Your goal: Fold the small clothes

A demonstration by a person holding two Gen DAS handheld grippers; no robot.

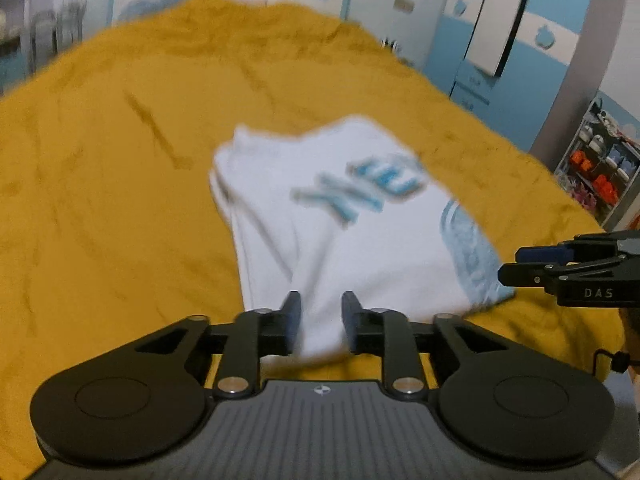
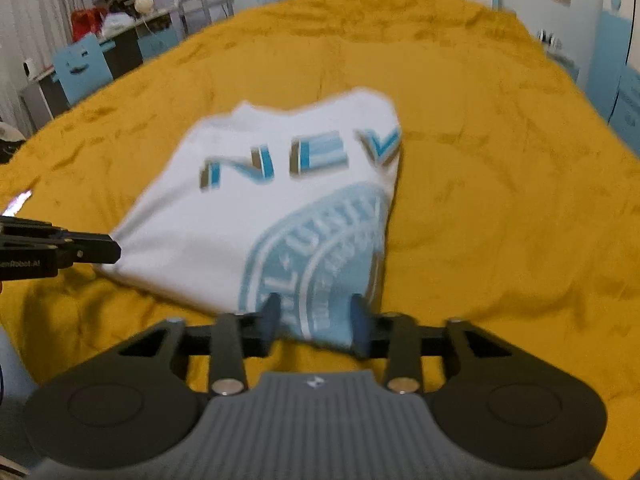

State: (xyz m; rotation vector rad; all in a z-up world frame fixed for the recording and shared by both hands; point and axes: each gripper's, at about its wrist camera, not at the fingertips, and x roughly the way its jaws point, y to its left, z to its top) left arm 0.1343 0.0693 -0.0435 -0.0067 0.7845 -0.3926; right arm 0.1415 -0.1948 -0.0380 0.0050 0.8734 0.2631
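Your left gripper (image 1: pixel 321 322) and right gripper (image 2: pixel 315 320) each pinch the shirt's (image 2: pixel 256 208) near hem over the bed (image 2: pixel 480 200); uneven lifting could skew the fold.

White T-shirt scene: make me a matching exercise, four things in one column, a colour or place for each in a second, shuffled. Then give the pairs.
Things
1. bedspread
2. round seal print
3. left gripper
4. right gripper

Descriptions
A. light blue, on the white T-shirt below the big letters
B. mustard yellow, under the shirt
C. at the shirt's near edge on the printed seal, fingers apart with cloth between
D. at the shirt's near edge on plain white cloth, fingers apart with cloth between

Pairs: 1-B, 2-A, 3-D, 4-C
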